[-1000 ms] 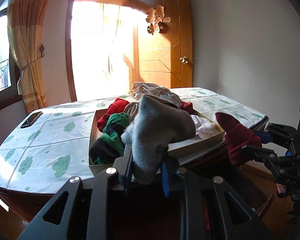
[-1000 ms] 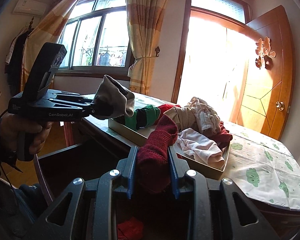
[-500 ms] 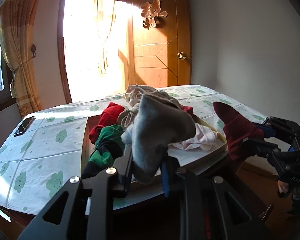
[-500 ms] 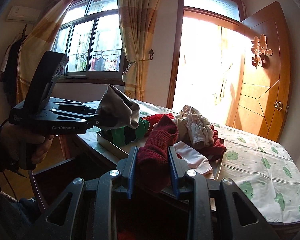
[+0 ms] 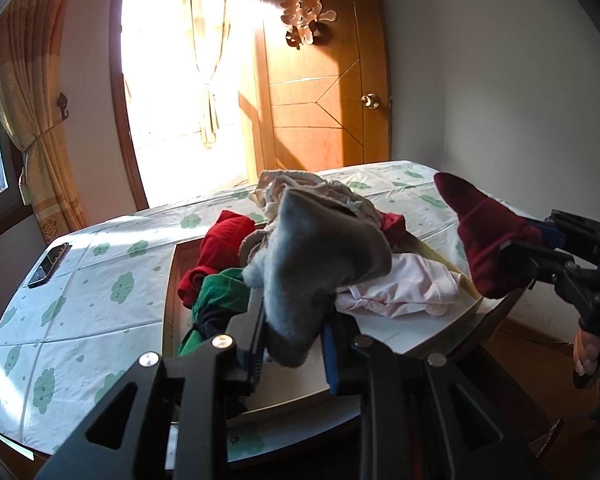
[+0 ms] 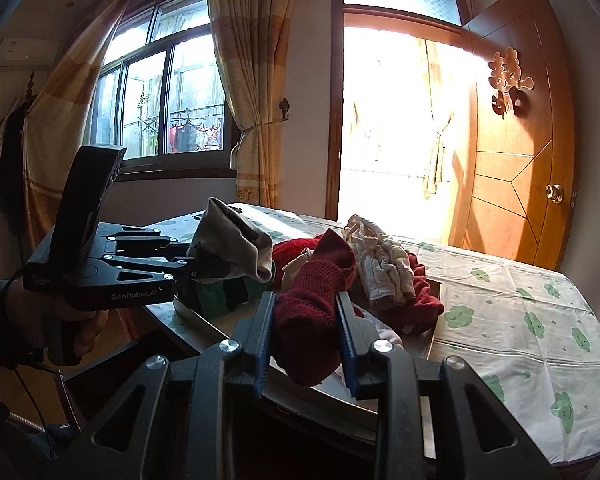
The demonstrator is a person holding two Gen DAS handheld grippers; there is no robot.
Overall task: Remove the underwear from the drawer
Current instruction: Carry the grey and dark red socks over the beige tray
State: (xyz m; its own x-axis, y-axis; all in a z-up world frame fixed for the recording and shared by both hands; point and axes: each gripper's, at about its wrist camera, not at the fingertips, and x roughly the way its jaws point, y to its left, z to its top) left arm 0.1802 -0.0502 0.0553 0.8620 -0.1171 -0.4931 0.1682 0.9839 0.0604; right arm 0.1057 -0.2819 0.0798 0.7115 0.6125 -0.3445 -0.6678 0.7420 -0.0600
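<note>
The lower end of the grey garment (image 5: pixel 316 276) goes down between the blue pads of the left gripper (image 5: pixel 294 354), so how far it hangs is hidden by the black frame. In the same way the dark red knitted piece (image 6: pixel 308 316) disappears between the fingers of the right gripper (image 6: pixel 306 354). The drawer (image 5: pixel 440 332) shows only part of its pale wall; the pile of clothes (image 5: pixel 236 264) and both grippers cover the rest. The dark flat object (image 5: pixel 49 265) on the tablecloth is too small to tell exactly. The doorway (image 6: pixel 384 128) is burnt out by sunlight, so nothing beyond it can be read. The person's hand (image 5: pixel 586 354) is cut by the edge.
</note>
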